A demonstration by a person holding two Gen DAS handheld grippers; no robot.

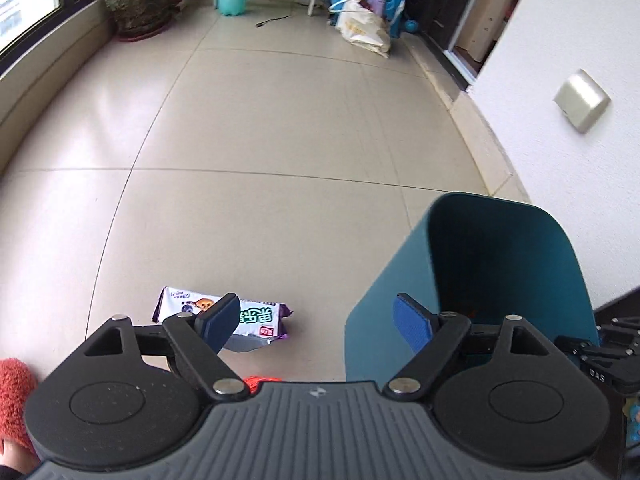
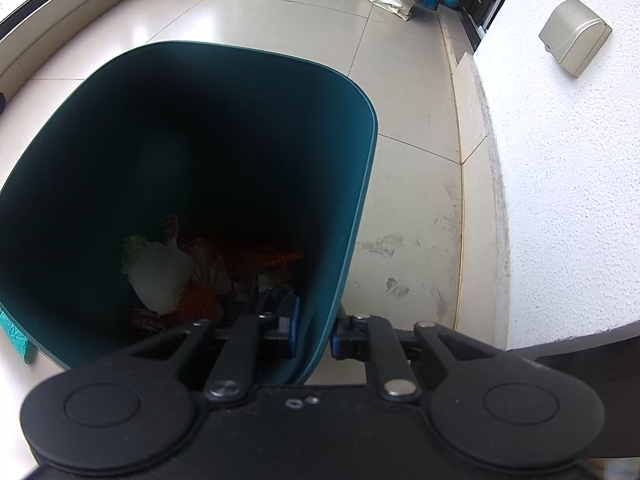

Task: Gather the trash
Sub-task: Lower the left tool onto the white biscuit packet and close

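Teal plastic bin (image 2: pixel 192 152), pinched at its rim by the right gripper (image 2: pixel 314 334) to steady it, holds scraps at the bottom; left gripper (image 1: pixel 320 324) hangs empty, jaws spread wide, over a purple snack wrapper (image 1: pixel 256 320) lying on the tiled floor (image 1: pixel 280 160) beside it

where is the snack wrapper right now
In the left wrist view the snack wrapper lies on the floor tiles, low and left of the teal bin, partly behind one finger of the open left tongs.
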